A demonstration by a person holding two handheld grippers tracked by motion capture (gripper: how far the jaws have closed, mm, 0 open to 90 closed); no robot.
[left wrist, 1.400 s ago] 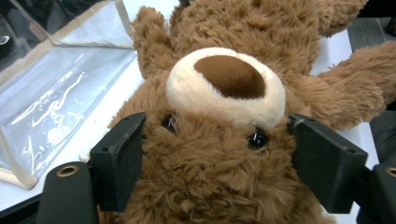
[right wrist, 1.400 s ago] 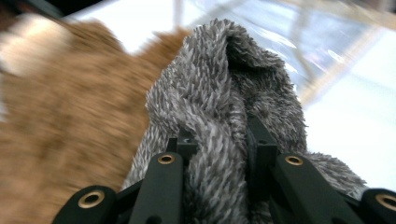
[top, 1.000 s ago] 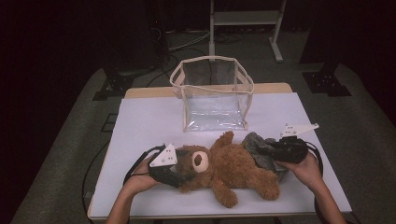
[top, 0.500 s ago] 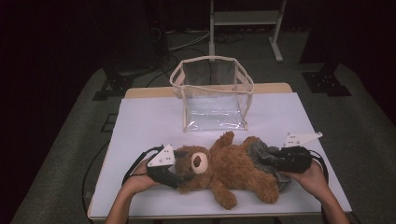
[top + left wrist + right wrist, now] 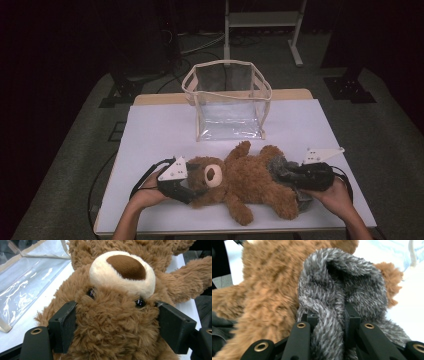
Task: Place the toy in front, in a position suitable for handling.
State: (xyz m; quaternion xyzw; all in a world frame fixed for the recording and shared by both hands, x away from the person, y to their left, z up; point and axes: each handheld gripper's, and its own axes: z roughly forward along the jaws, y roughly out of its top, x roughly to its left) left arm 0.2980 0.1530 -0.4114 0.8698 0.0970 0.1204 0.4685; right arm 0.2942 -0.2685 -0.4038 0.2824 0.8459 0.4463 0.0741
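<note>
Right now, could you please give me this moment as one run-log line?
left hand-held gripper: shut on teddy bear head | right hand-held gripper: shut on grey fleece cloth | clear bag: upright

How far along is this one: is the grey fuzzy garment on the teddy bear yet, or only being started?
Done: both grips are set. The left gripper clamps the teddy bear by the head, and the right gripper pinches a fold of the grey fuzzy garment. In hand: the garment sits bunched at the bear's lower body. Left: it covers little of the bear, whether it is going on or coming off. The clear bag stands empty behind.
</note>
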